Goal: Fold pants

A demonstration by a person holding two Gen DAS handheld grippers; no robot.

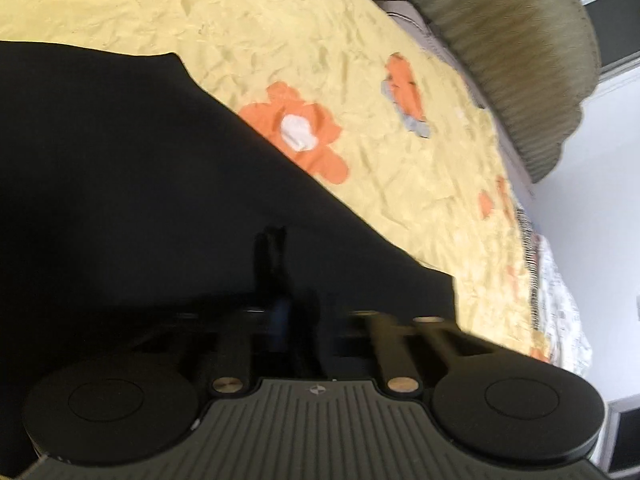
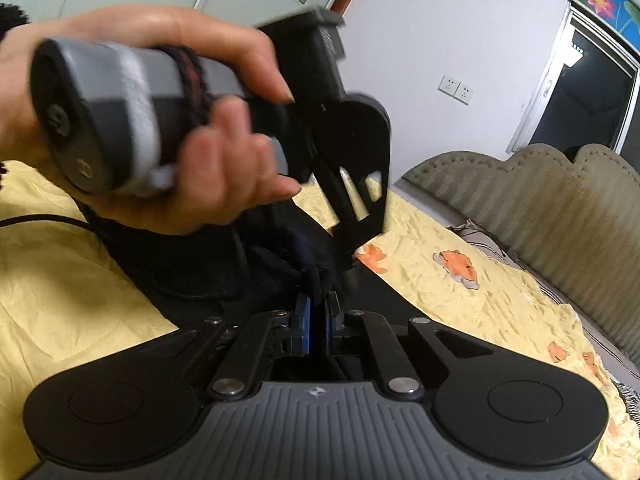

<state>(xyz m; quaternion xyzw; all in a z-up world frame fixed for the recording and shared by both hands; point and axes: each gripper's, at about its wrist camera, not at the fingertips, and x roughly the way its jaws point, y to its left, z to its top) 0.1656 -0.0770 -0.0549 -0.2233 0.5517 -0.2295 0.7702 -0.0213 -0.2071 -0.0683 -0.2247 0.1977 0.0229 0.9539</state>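
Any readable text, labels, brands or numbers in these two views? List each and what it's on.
No readable words or numbers in either view.
Small logo mark on the left gripper body: a symbol, no letters.
Same mark on the right gripper body.
White patterned cloth at the bed edge: marks too blurred to read.
Wall sockets: no legible marking.

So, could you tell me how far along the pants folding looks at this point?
Early. Done: the black pants lie spread on the yellow sheet, with no finished fold visible. In hand: the right gripper is shut on a bunch of the fabric, and the left gripper is shut low on the pants; whether it pinches cloth is too dark to tell. Left: carrying the cloth over and flattening it.
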